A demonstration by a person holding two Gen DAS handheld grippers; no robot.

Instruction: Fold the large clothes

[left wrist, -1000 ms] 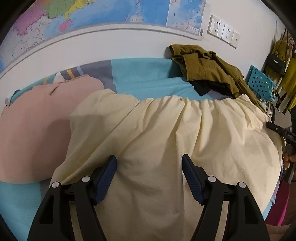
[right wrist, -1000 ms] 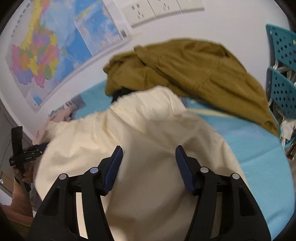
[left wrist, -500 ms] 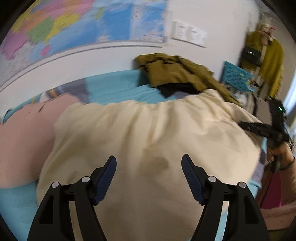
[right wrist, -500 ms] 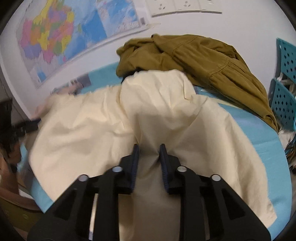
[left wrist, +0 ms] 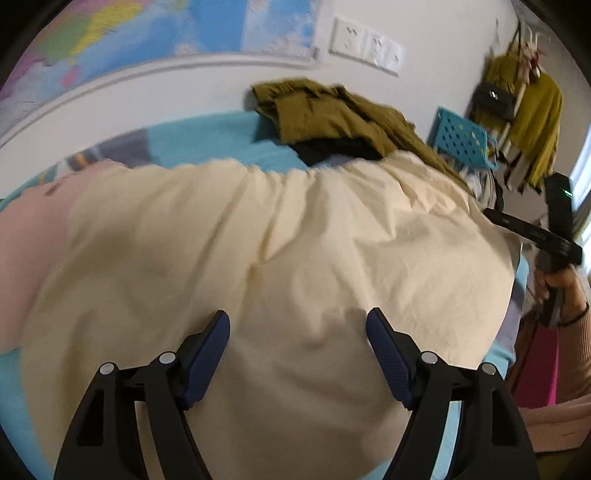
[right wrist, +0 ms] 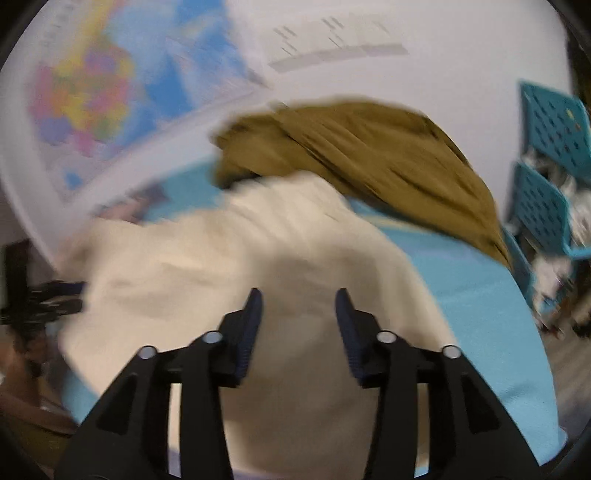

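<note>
I have the cream garment (left wrist: 280, 266) spread wide over the turquoise bed (left wrist: 207, 140), covering most of the near half, its gathered far edge running left to right across the middle of the bed. My left gripper (left wrist: 298, 326) hangs above the near part of that cloth with its blue pads wide apart, nothing between them but the fabric lying below, which shows a small raised wrinkle just inside the right pad. My right gripper (right wrist: 299, 304) sits over the right end of the same garment; its jaws have just been opening again and now stand at a middling gap, with cloth seen between them but the pads not pressing on it as far as the blurred picture lets me judge. From the left view I can see that right gripper at the far right edge, held in a hand (left wrist: 557, 291) beside the garment's right border. A pink garment (left wrist: 29, 254) lies at the left, partly under the cream one. An olive garment (left wrist: 332, 114) is bunched at the far side against the wall, on top of something black, just beyond the cream cloth's far edge. A map (left wrist: 147, 33) hangs on the wall above, and teal crates (right wrist: 554, 147) stand to the right
</note>
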